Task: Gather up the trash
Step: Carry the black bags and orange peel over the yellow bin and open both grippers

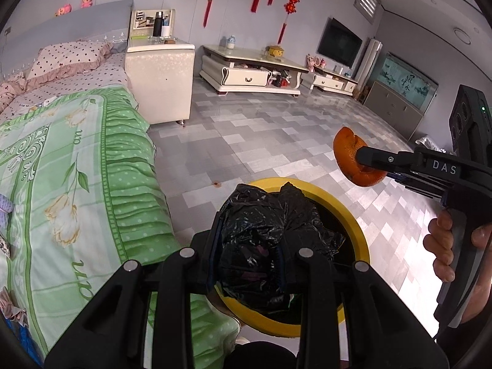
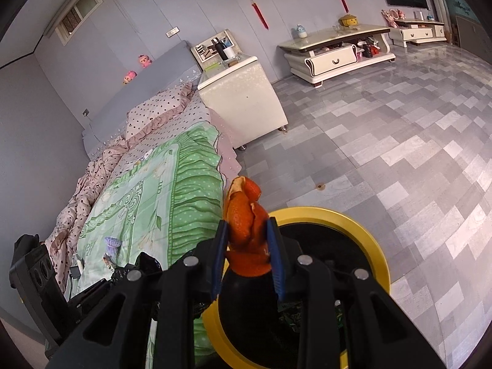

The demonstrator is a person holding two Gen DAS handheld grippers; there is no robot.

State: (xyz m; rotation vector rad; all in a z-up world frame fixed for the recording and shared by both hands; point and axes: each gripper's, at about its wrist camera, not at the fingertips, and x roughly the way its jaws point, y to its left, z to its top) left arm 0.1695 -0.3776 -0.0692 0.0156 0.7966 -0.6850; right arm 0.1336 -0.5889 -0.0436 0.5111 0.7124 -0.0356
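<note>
A yellow-rimmed trash bin (image 1: 361,233) stands on the tiled floor beside the bed; it also shows in the right wrist view (image 2: 363,227). My left gripper (image 1: 249,252) is shut on a crumpled black trash bag (image 1: 270,227) and holds it over the bin. My right gripper (image 2: 247,246) is shut on an orange peel (image 2: 244,218) above the bin's left rim. In the left wrist view the peel (image 1: 349,156) hangs in the right gripper's tip (image 1: 361,156), up and right of the bin.
A bed with a green floral quilt (image 1: 61,184) lies left of the bin, with small items on it (image 2: 112,244). A white bedside cabinet (image 1: 160,77) and a low TV stand (image 1: 252,70) stand farther back. Grey tiled floor (image 1: 276,141) stretches to the right.
</note>
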